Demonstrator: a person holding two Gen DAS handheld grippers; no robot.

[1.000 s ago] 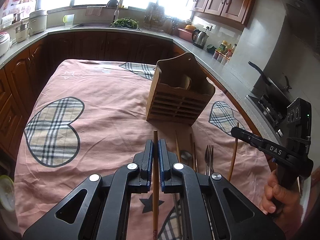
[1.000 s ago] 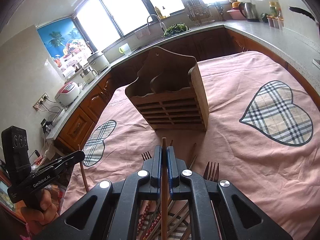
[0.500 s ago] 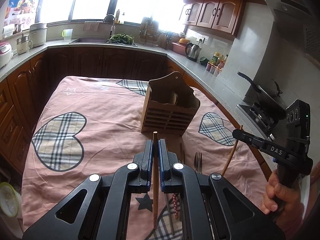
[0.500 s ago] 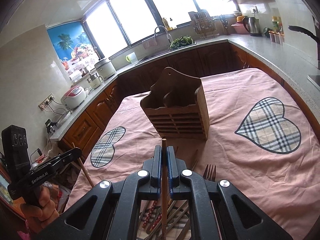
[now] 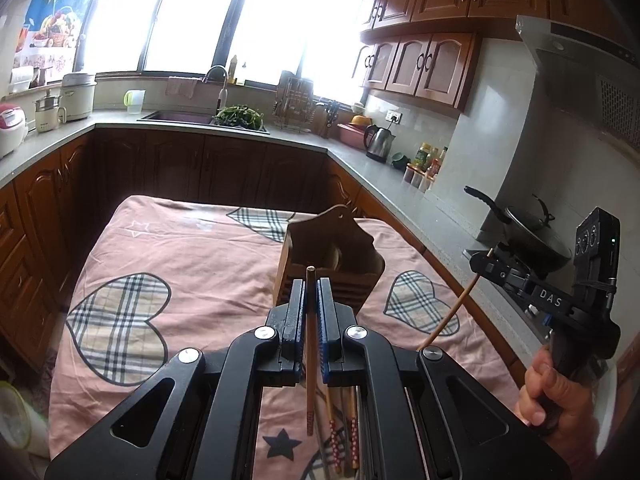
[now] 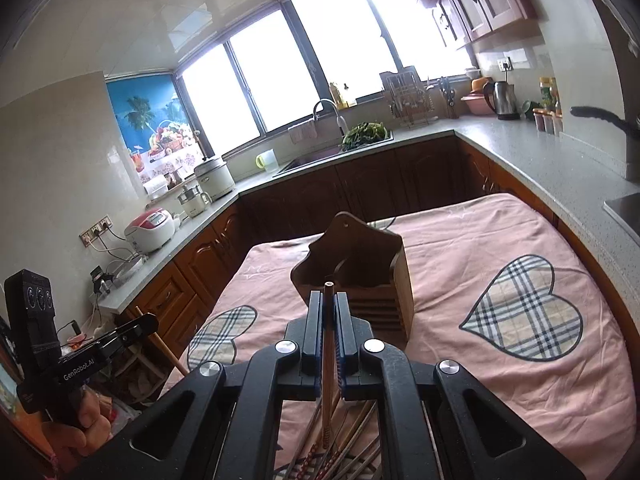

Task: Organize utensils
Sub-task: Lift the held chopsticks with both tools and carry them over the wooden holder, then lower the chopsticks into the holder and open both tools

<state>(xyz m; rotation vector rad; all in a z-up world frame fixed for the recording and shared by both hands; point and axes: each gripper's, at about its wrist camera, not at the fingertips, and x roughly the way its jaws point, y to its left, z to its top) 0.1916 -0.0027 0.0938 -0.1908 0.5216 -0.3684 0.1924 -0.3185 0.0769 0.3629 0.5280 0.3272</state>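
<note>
My left gripper (image 5: 311,284) is shut on a wooden chopstick (image 5: 309,344) that stands upright between its pads, tip above the jaws. My right gripper (image 6: 329,298) is likewise shut on a second chopstick (image 6: 328,360). Each gripper shows in the other's view: the right one (image 5: 486,262) at the right edge with its chopstick (image 5: 452,312) slanting down, the left one (image 6: 148,322) at the lower left. Both hang above the table, short of the wooden utensil holder (image 5: 332,260) (image 6: 360,276). More chopsticks and forks (image 5: 344,432) (image 6: 348,436) lie on the cloth beneath.
The table wears a pink cloth with plaid hearts (image 5: 116,320) (image 6: 524,312). Dark wood cabinets and a grey counter (image 5: 380,168) ring it, with a sink, rice cookers, a kettle (image 5: 378,143) and a wok (image 5: 528,236) on the stove at right. A hand (image 5: 556,388) holds the right gripper's handle.
Both grippers have risen with their chopsticks and tilted up, so the holder and table sit lower and smaller in view. The utensils on the cloth have slipped under the jaws.
</note>
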